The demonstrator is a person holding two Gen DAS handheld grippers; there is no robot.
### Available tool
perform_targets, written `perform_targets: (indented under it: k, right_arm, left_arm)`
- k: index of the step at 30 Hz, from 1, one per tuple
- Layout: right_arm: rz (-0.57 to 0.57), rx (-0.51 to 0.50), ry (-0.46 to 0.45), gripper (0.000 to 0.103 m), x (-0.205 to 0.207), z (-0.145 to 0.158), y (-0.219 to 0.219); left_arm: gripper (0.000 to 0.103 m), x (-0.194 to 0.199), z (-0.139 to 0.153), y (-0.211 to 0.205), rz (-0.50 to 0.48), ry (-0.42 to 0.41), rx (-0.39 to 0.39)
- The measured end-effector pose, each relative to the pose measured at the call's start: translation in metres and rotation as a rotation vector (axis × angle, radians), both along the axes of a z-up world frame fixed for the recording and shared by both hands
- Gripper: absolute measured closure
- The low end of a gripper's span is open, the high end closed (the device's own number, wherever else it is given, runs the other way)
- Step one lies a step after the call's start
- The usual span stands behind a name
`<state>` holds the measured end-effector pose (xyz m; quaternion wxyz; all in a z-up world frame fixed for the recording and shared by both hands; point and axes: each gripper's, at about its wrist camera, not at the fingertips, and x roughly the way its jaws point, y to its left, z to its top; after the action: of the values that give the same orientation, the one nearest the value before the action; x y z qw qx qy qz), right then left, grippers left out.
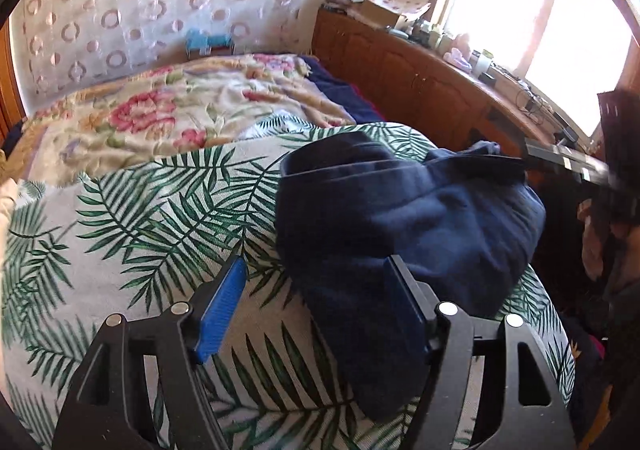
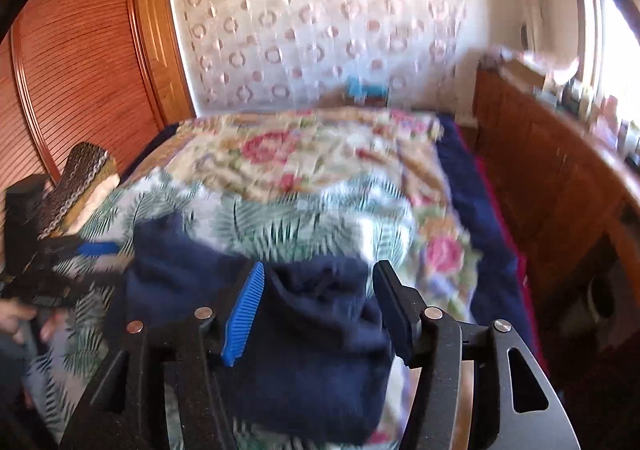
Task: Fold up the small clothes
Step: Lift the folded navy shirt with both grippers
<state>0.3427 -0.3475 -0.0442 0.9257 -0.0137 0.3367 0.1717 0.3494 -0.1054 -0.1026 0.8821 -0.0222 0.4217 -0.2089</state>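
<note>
A dark navy garment [image 1: 404, 222] lies partly folded on a palm-leaf cloth [image 1: 132, 234] on the bed. My left gripper [image 1: 316, 270] is open, its blue-padded fingers [image 1: 222, 310] spread just above the garment's near left edge, holding nothing. In the right wrist view the same navy garment [image 2: 312, 338] lies bunched under my right gripper [image 2: 320, 278], which is open with the cloth between and below its fingers. The right gripper shows at the far right of the left wrist view [image 1: 568, 162], at the garment's far corner. The left gripper shows at the left of the right view [image 2: 92, 250].
A floral bedspread [image 1: 168, 110] covers the far half of the bed. A wooden cabinet [image 1: 420, 78] with small items on top runs along the right, under a bright window. A slatted wooden wardrobe [image 2: 80, 50] stands at the left. A patterned curtain hangs behind.
</note>
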Motion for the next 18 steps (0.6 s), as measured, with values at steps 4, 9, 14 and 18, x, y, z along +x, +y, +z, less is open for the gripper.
perform_targets:
  k: [4, 9, 14, 18]
  right_arm:
    - [-0.046, -0.031, 0.073, 0.039, 0.006, -0.015, -0.019]
    - [-0.071, 0.089, 0.16, 0.038, 0.036, -0.031, -0.035]
    - [-0.056, 0.126, 0.191, 0.033, 0.049, -0.036, -0.039]
    - [-0.099, 0.09, 0.168, 0.016, 0.048, -0.04, -0.037]
  left_arm:
    - [0.031, 0.018, -0.014, 0.002, 0.024, 0.04, 0.027]
    - [0.031, 0.022, -0.02, 0.004, 0.025, 0.066, 0.016]
    - [0.031, 0.024, -0.019, 0.002, 0.012, 0.082, -0.021]
    - [0.038, 0.024, -0.019, -0.004, -0.012, 0.076, -0.024]
